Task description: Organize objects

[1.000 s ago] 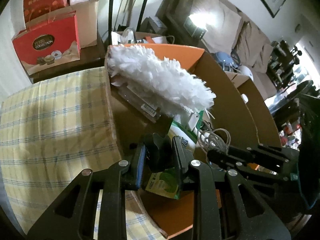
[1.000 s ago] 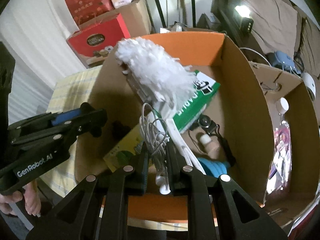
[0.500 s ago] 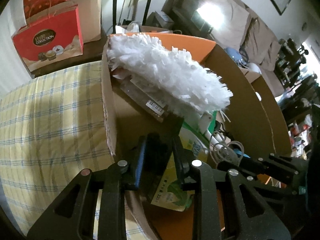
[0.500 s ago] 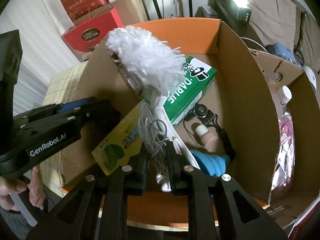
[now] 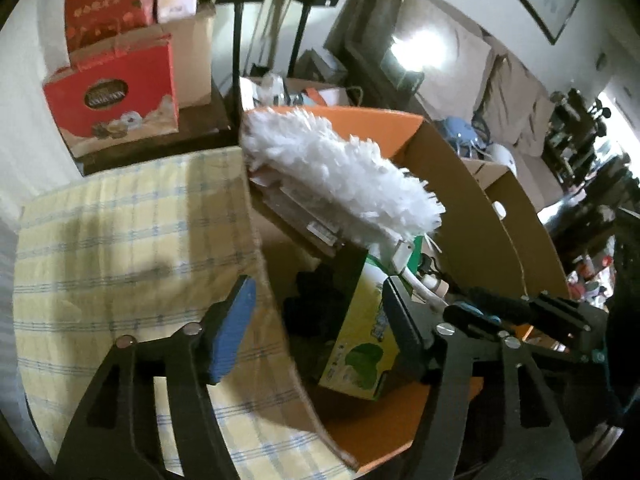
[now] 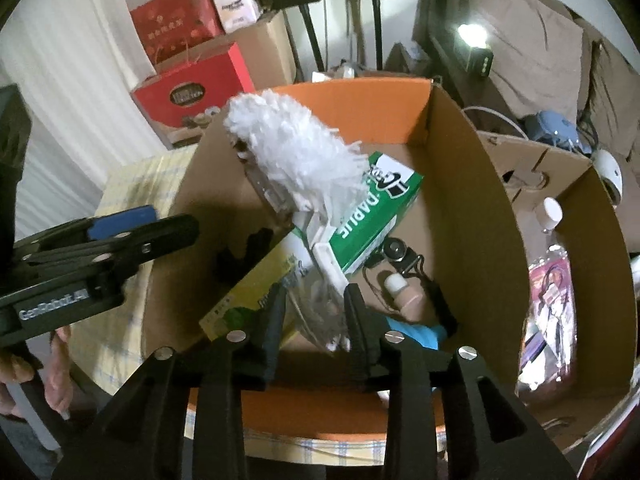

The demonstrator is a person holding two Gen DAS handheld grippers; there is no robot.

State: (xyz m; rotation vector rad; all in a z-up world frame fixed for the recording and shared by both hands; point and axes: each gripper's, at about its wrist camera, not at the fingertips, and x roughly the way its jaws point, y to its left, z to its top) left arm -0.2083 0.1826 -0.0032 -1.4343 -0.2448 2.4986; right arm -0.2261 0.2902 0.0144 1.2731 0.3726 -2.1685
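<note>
- The left gripper is hovering with its jaws spread wide and nothing between the pads; the blue pad is sitting outside the left wall of the cardboard box, the other finger inside it, so the jaws are straddling that wall.
- A small dark object is lying on the box floor just ahead of the left jaws, untouched; judged, it is sitting where a release would leave it.
- The right gripper is showing jaws part-way apart, with a blurred pale cable bundle sitting in the gap; whether the pads are pressing on it cannot be told.
- The white duster is lying slantwise ahead of both jaws, its fluffy head propped above the far-left rim, probably because it is too long to lie flat.
- The green carton is resting under the duster's handle, ahead and slightly right of the right jaws; the yellow-green box is leaning just left of them.
- The right wrist view is exposing the box floor: a black strap piece, a beige capped tube and a blue item right of the jaws, mostly hidden from the left.
- The left wrist view alone is showing the checked cloth left of the jaws and the wall between them.
</note>
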